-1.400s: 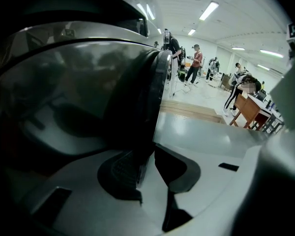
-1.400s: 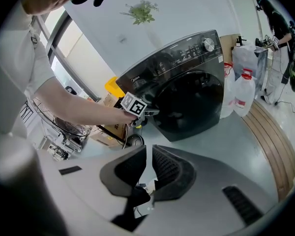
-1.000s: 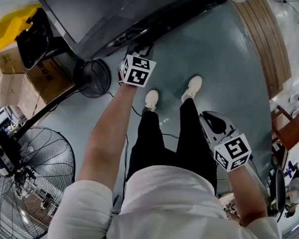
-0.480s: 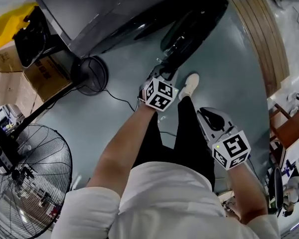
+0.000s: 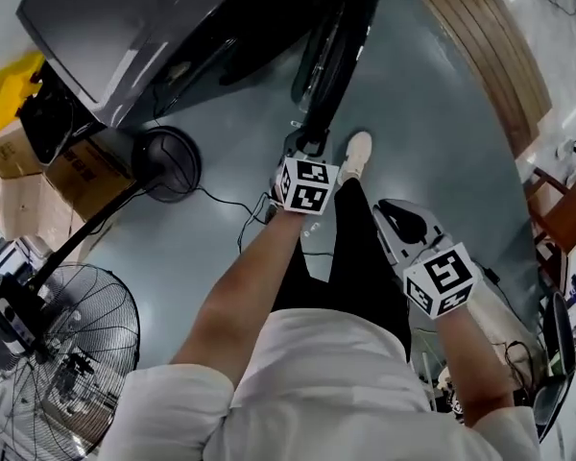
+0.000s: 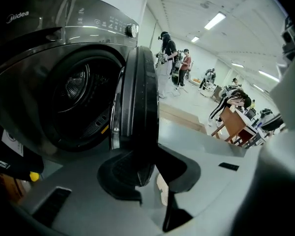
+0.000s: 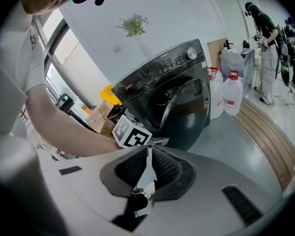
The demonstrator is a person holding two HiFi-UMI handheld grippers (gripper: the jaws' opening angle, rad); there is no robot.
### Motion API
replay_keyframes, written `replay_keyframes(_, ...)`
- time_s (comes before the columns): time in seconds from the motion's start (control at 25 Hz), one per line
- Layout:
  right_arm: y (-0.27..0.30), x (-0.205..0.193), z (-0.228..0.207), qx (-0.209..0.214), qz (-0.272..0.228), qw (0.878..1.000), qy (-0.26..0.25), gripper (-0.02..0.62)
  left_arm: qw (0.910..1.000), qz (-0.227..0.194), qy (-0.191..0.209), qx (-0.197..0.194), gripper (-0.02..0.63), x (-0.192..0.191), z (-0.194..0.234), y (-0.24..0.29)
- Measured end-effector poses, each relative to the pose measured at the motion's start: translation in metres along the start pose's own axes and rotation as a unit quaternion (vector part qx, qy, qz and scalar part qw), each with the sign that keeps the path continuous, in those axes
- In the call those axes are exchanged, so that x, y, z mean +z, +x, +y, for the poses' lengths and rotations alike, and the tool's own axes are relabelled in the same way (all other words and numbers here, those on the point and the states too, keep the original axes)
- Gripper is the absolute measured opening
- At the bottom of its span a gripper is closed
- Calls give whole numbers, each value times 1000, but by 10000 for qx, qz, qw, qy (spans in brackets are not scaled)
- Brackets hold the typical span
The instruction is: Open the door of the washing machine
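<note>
The left claw is clamped on the lower rim of the door, whose thick black edge fills the space between its two dark pads. In the head view this claw sits at the door's outer end, just ahead of the person's white shoe.

The door is round and dark, with a deep glossy rim and a shiny inner ring. It stands swung well out from the washing machine, so the left gripper view sees it nearly edge-on. Beside it the drum opening is uncovered, and ribbed metal shows inside. The machine is dark grey, with a control strip and a silver knob along its top, and it stands on a grey-blue floor.

The right claw is closed to a thin slit with nothing in it, held low and well back from the machine, near the person's right leg.
</note>
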State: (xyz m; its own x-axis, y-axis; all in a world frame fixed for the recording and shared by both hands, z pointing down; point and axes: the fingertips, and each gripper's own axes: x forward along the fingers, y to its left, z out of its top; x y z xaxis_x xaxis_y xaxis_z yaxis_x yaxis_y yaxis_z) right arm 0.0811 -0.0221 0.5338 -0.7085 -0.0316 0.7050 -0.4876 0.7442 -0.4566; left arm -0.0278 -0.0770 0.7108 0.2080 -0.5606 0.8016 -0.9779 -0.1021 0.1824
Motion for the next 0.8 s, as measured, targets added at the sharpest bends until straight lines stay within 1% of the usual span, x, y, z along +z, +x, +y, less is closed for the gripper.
replay_keyframes(0.24,-27,-17,-18,-236,-111,9994,239,43,9983,192,-502,209,102,3,-41,13)
replay_keyframes(0.48,-53,-32,-45,-567,-248,9965,560,41,9947,507,-884,108,107,8,-87,28)
replay_keyframes(0.8,-89,-54,-80,-1000,-445,9887,1022,40,9904,788,-1125,-174,117,31,-155,61)
